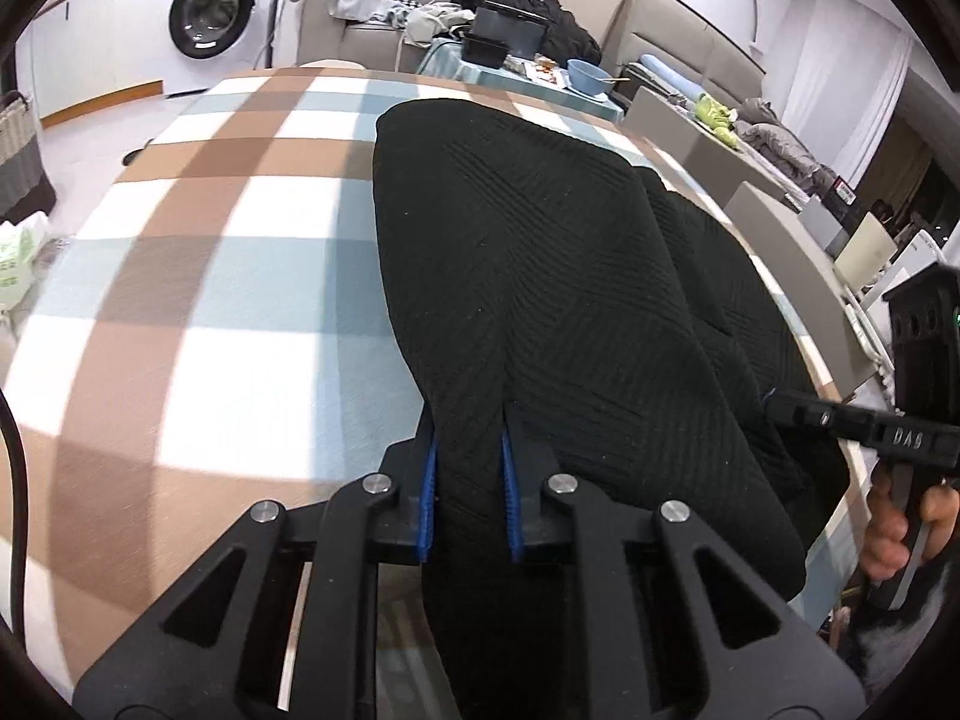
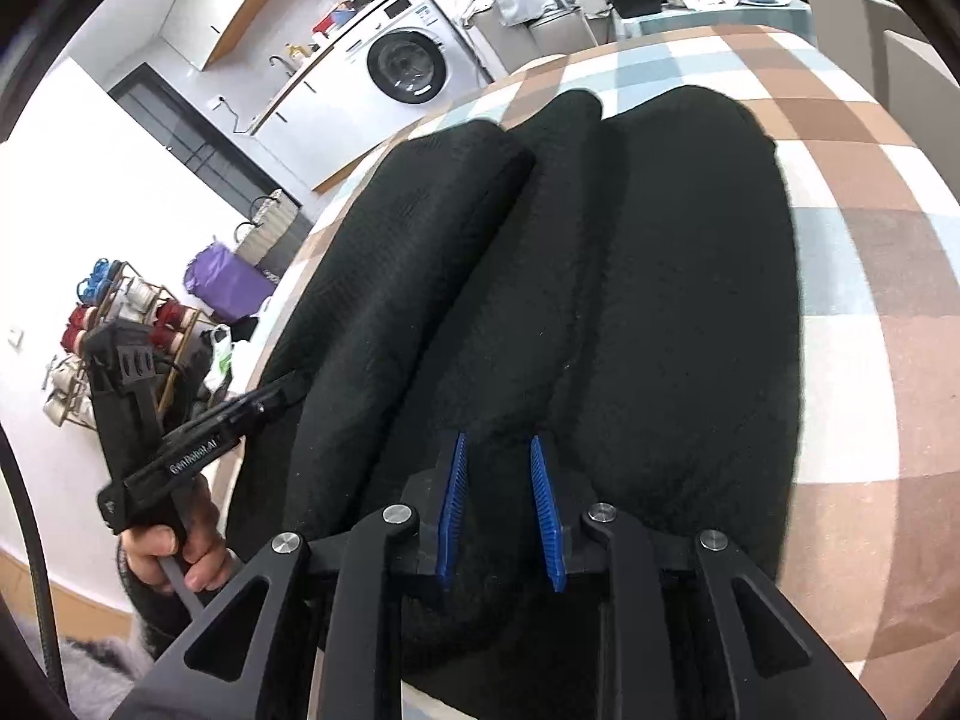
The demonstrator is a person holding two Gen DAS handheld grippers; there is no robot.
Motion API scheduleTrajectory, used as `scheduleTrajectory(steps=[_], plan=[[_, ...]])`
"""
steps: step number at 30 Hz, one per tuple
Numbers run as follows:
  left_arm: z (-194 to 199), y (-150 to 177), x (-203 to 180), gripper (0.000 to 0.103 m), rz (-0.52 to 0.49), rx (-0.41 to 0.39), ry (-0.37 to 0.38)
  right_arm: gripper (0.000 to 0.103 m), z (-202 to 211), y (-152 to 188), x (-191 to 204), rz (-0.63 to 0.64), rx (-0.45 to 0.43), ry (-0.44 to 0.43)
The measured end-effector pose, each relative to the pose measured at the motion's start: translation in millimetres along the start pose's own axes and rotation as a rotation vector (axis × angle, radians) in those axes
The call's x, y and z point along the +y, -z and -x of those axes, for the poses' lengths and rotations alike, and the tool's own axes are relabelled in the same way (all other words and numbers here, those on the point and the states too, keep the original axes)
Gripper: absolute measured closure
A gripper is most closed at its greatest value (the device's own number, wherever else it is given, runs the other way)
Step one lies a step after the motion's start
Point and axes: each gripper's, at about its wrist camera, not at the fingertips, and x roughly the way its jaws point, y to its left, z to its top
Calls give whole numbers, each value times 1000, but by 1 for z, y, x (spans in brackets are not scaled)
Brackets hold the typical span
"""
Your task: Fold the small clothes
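A black ribbed knit garment [image 1: 540, 276] lies on the checked tablecloth [image 1: 210, 312], folded lengthwise into long lobes. My left gripper [image 1: 471, 438] is shut on its near edge, with the cloth bunched between the blue pads. In the right wrist view the garment [image 2: 630, 276] runs away from me in three ridges. My right gripper [image 2: 498, 450] has its blue pads on a fold at the near end, with cloth between them. Each gripper shows in the other's view, the right one [image 1: 774, 402] and the left one [image 2: 288, 387] both at the garment's edge.
The table's edge curves close on the right in the left wrist view, with grey chairs [image 1: 762, 210] beyond it. A second table with a blue bowl [image 1: 585, 75] and black boxes stands behind. A washing machine [image 1: 210, 12] is at the far left.
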Motion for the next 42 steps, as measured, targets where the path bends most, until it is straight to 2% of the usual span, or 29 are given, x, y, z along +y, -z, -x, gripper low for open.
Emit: scheduleTrajectory(steps=[2,3,5,6,7,8,9,10,11,14,15,16,17,18,20,22,24,27,29,31,33,35,39,42], plan=[[5,0,7,82,35,-1,3,71,-2,-3,-3,-13,-26,22],[6,-1,10,77,57,0,4,70,-6,-7,-7,-33,-24,19],[11,-3,14,72,78,-21,7,70,-17,-13,-6,-47,-18,-1],[13,-5,15,66,82,-33,9,70,-20,-15,-5,-41,-23,-2],[16,-6,15,59,84,-44,15,75,-23,-18,0,-23,-27,8],[19,-7,16,58,86,-53,20,84,-25,-19,4,-13,-23,10],[22,-8,15,58,85,-67,26,96,-25,-21,8,-11,-12,-27],[25,-8,13,57,78,-73,30,97,-22,-21,13,4,-16,-88],[27,-9,11,57,69,-76,30,97,-19,-20,17,24,-25,-99],[29,-9,3,57,45,-78,29,97,-27,-17,12,40,21,64],[29,-10,0,57,39,-76,29,96,-27,-16,6,23,27,67],[29,-9,-3,57,30,-73,33,90,-22,-15,1,4,19,45],[29,-9,-5,57,23,-72,36,87,-14,-15,-1,-15,3,67],[29,-10,-8,56,17,-72,38,78,-6,-15,-2,-28,-22,84],[27,-10,-11,56,3,-70,36,76,8,-15,2,-47,-73,52],[27,-10,-14,56,-3,-69,34,73,11,-17,16,-27,-80,1],[28,-10,-14,56,-3,-70,33,64,0,-22,31,-15,-69,-60],[29,-9,-15,54,-2,-68,25,64,-38,-30,51,-26,-11,-69],[32,-7,-12,50,1,-73,19,70,-63,-35,51,-69,36,-45],[35,-5,-8,48,5,-79,15,93,-69,-38,52,-64,28,-53],[37,-3,-3,48,12,-74,10,94,-45,-39,66,9,-65,-85],[38,-2,1,47,17,-72,7,94,-30,-36,73,69,-101,-34],[37,4,6,46,18,-58,-4,93,-48,-37,62,51,-29,51],[34,11,5,46,11,-32,-9,87,-56,-28,50,-32,51,-21]])
